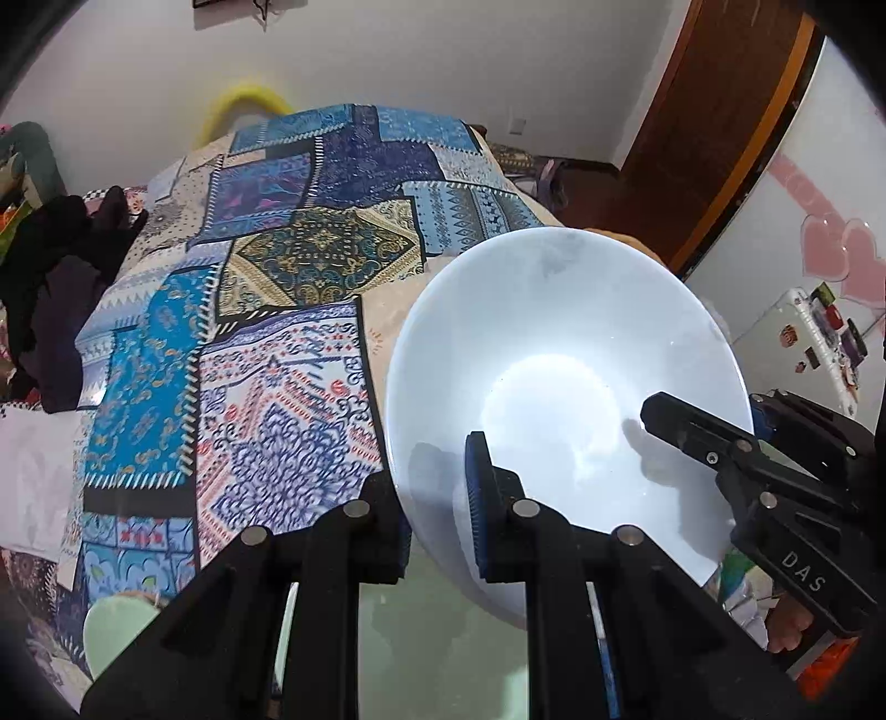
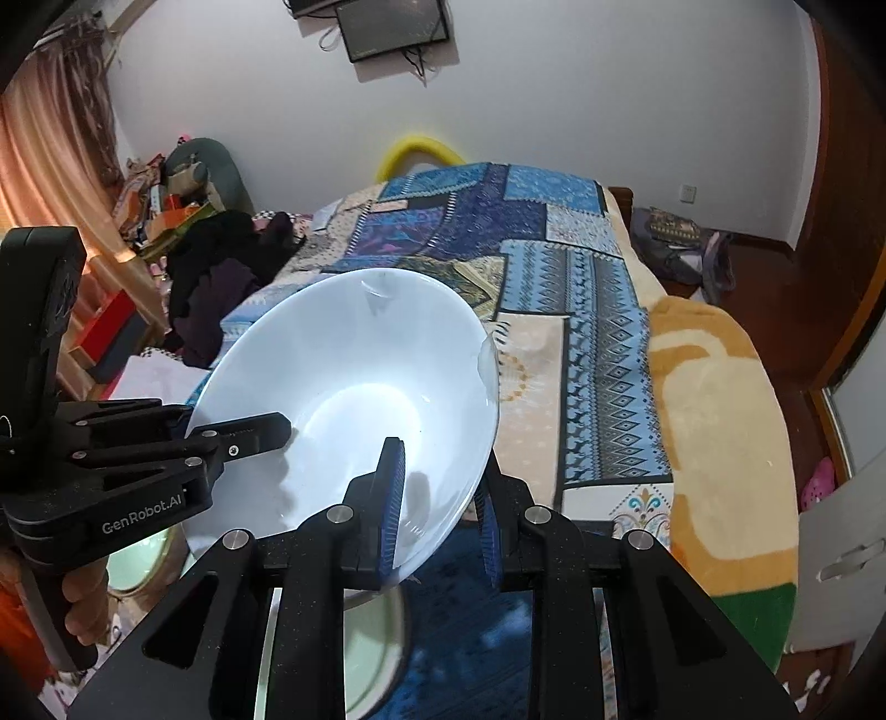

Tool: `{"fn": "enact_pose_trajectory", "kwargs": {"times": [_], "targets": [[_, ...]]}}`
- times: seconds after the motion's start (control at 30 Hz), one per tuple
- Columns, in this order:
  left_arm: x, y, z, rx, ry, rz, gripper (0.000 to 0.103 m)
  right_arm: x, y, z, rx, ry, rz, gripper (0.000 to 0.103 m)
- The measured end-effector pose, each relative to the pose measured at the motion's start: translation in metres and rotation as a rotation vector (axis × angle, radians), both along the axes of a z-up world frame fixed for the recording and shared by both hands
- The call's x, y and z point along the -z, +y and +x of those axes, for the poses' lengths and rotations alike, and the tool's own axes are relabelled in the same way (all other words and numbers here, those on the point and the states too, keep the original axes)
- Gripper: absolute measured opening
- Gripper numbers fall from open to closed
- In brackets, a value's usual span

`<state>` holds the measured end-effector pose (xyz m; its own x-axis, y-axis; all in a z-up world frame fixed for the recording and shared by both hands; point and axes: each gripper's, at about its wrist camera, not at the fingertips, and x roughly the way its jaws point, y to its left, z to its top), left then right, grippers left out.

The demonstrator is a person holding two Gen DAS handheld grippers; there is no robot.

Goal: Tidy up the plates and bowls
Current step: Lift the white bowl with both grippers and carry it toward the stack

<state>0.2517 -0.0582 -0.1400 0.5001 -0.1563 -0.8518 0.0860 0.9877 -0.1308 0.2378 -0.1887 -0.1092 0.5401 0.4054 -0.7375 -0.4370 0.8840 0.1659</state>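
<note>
Item one: white bowl (image 1: 565, 399), the large one, held off the surface and tilted, its open side turned toward my two cameras. It hangs above the near end of the bed, with the patchwork blanket (image 1: 266, 310) behind and below it.

Item two: my left gripper (image 1: 437, 515). Its jaws pinch the bowl's near rim, one blue-padded finger inside the bowl and the other outside the wall. In the right wrist view it (image 2: 266, 432) enters from the left, one finger lying along the inner wall, a hand (image 2: 83, 603) wrapped on its handle.

Item three: my right gripper (image 2: 437, 515). Jaws pinch the rim on the opposite side, one pad inside, one outside. In the left wrist view it (image 1: 681, 421) reaches in from the right, one finger over the rim.

Item four: pale green dish (image 1: 119, 631), low in the left wrist view, partly hidden by the gripper frame; I cannot tell what it rests on.

Item five, surroundings: dark clothes (image 2: 216, 288) heaped on the bed's left side, a wall screen (image 2: 393, 25) above, a yellow ring (image 2: 421, 152) behind the bed, a wooden door (image 1: 714, 111) to the right.
</note>
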Motion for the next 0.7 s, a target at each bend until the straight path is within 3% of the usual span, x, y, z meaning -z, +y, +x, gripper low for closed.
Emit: {"fn": "enact_pose_trajectory", "kwargs": {"times": [0.7], "targets": [[-0.038, 0.088, -0.104, -0.149, -0.086, -0.014, 0.017, -0.006, 0.079, -0.058, -0.153, -0.017, 0.061, 0.022]]}}
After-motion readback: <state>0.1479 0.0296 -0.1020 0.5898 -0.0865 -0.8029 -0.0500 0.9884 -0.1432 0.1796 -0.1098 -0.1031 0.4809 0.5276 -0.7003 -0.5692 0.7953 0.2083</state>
